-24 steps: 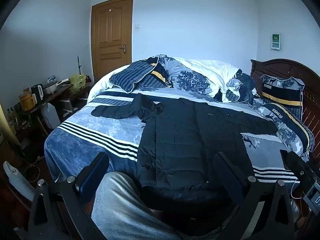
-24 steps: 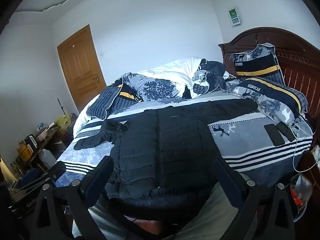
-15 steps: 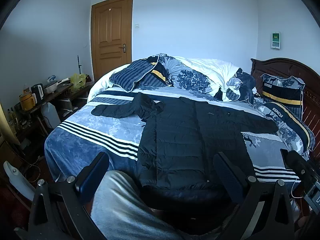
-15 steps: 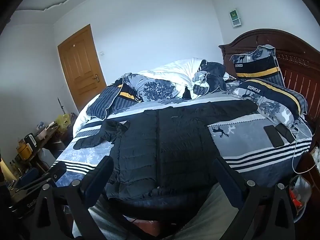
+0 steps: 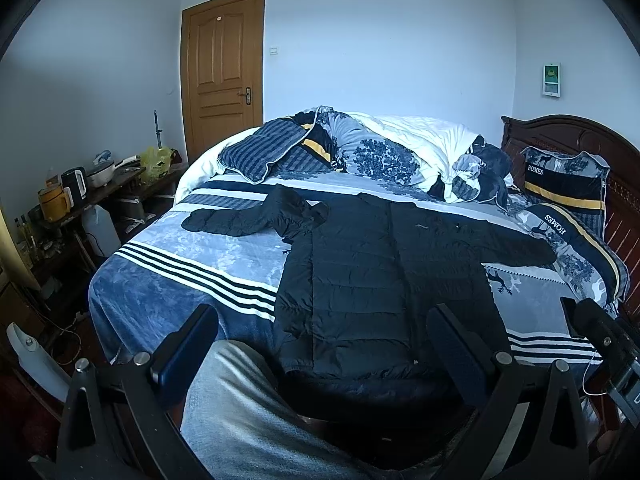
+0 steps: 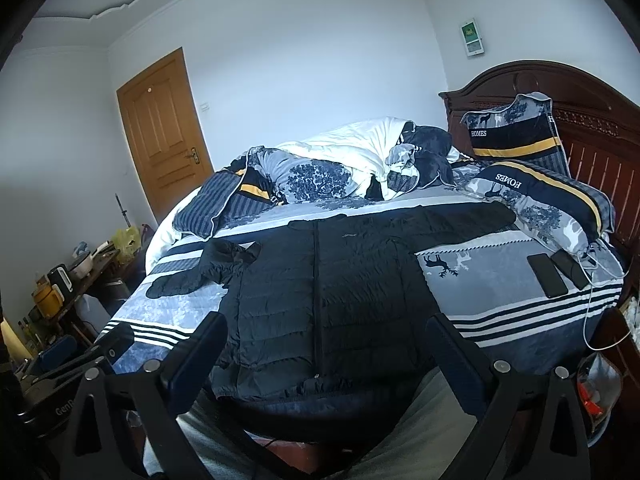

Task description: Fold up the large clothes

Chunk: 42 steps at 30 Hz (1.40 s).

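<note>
A black puffer jacket point(image 5: 380, 276) lies spread flat, front up, on the blue and white bed point(image 5: 192, 276), hem toward me, both sleeves stretched out sideways. It also shows in the right wrist view point(image 6: 328, 292). My left gripper point(image 5: 324, 340) is open and empty, held back from the bed's near edge above the hem. My right gripper point(image 6: 326, 344) is open and empty too, also short of the hem. The left sleeve point(image 5: 240, 220) is bunched near the shoulder.
A heap of duvet and pillows point(image 5: 380, 148) lies behind the jacket. Two phones point(image 6: 556, 272) with a cable lie on the bed's right side. A wooden headboard point(image 6: 560, 92) is at right. A cluttered side table point(image 5: 80, 192) stands left. My grey-trousered leg point(image 5: 248, 420) is below.
Both views have shifted slightly; the jacket has not moved and both grippers stay open.
</note>
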Tool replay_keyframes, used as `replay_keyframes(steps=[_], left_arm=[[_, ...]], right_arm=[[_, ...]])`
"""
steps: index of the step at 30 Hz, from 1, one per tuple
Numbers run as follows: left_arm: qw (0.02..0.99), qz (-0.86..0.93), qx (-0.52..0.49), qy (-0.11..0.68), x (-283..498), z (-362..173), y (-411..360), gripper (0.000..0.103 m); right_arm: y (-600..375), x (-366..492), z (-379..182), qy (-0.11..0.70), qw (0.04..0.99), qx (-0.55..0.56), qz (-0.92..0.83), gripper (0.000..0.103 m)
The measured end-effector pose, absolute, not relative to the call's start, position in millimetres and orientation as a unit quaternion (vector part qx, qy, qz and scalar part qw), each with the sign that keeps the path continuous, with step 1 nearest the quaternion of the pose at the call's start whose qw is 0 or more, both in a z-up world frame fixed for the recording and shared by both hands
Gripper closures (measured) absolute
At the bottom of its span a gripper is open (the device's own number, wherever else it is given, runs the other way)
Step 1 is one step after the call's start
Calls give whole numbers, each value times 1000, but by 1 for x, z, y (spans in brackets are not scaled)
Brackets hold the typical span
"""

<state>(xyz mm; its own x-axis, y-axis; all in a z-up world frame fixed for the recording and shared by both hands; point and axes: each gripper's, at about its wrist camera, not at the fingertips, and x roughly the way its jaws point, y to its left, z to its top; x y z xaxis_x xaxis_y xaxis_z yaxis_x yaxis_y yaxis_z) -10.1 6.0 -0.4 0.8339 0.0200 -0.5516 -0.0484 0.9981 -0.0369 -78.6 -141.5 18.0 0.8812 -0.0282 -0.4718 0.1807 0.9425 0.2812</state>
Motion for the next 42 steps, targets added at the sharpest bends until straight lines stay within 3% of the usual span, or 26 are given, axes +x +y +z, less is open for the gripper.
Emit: replay_keyframes(steps=[1, 9, 18, 28, 36, 42], left_arm=[[957, 18, -24, 288, -10, 0, 6, 0], [956, 18, -27, 291, -8, -2, 7, 0], [957, 12, -21, 288, 0, -4, 8, 0], [951, 21, 3, 309, 53, -17, -14, 0], [945, -9, 24, 325, 108, -26, -54, 0], [939, -20, 44, 340, 166, -32, -98, 0]], right_arm=[[-137, -81, 14, 217, 967, 118, -65, 2], [-134, -83, 14, 193, 974, 98, -64, 2], [-141, -74, 14, 262, 956, 101, -83, 2], [-175, -28, 11, 220, 965, 123, -68, 2], [-230, 31, -17, 275, 947, 163, -10, 2], [-293, 79, -26, 269, 942, 193, -48, 2]])
